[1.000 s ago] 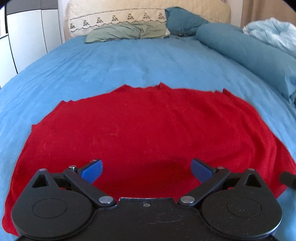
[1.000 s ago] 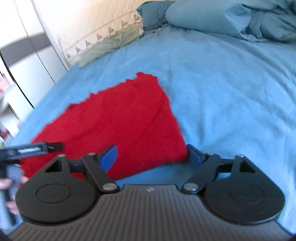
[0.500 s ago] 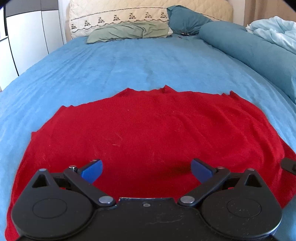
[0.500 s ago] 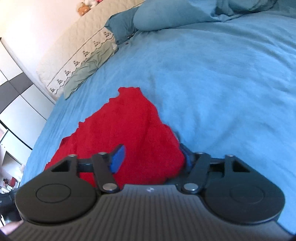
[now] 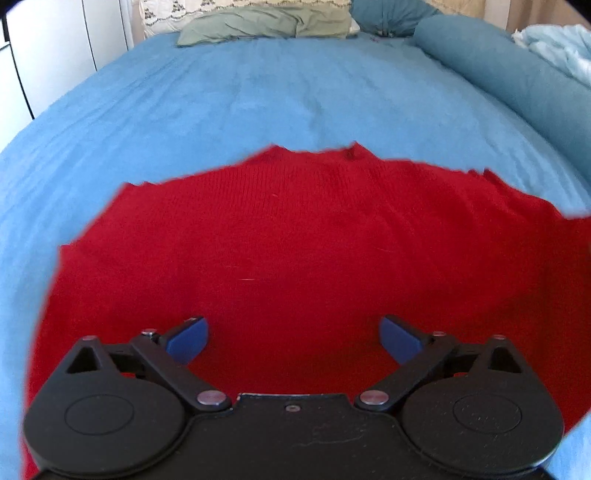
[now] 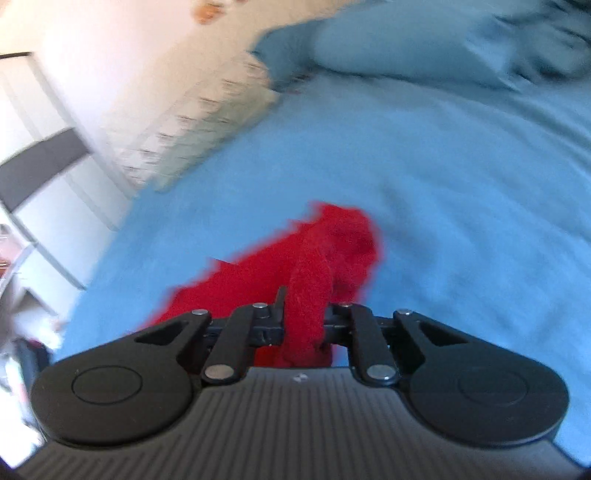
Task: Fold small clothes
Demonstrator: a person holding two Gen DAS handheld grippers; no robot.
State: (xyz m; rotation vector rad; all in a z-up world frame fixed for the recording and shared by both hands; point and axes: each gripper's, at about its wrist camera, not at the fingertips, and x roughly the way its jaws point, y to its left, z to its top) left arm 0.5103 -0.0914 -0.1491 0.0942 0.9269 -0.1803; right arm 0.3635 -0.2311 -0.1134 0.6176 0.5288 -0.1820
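A red knitted garment [image 5: 295, 240] lies spread flat on the blue bedspread [image 5: 295, 92]. My left gripper [image 5: 293, 338] hovers over its near part, open, its blue pads wide apart with only flat cloth beneath. In the right wrist view the jaws of my right gripper [image 6: 304, 321] are closing and pinch a bunched edge of the red garment [image 6: 332, 243], which rises off the blue bedspread [image 6: 443, 177] in a gathered fold. That view is blurred.
Pillows [image 5: 266, 22] and a teal bolster [image 5: 517, 70] lie at the head and right side of the bed. White wardrobe doors [image 5: 48, 55] stand to the left. Pillows [image 6: 406, 44] and white cabinets [image 6: 55, 192] also show in the right wrist view.
My right gripper closed from wide open onto the garment's edge and lifted it, bunching the cloth. The left gripper drifted slightly over the garment and stayed open.
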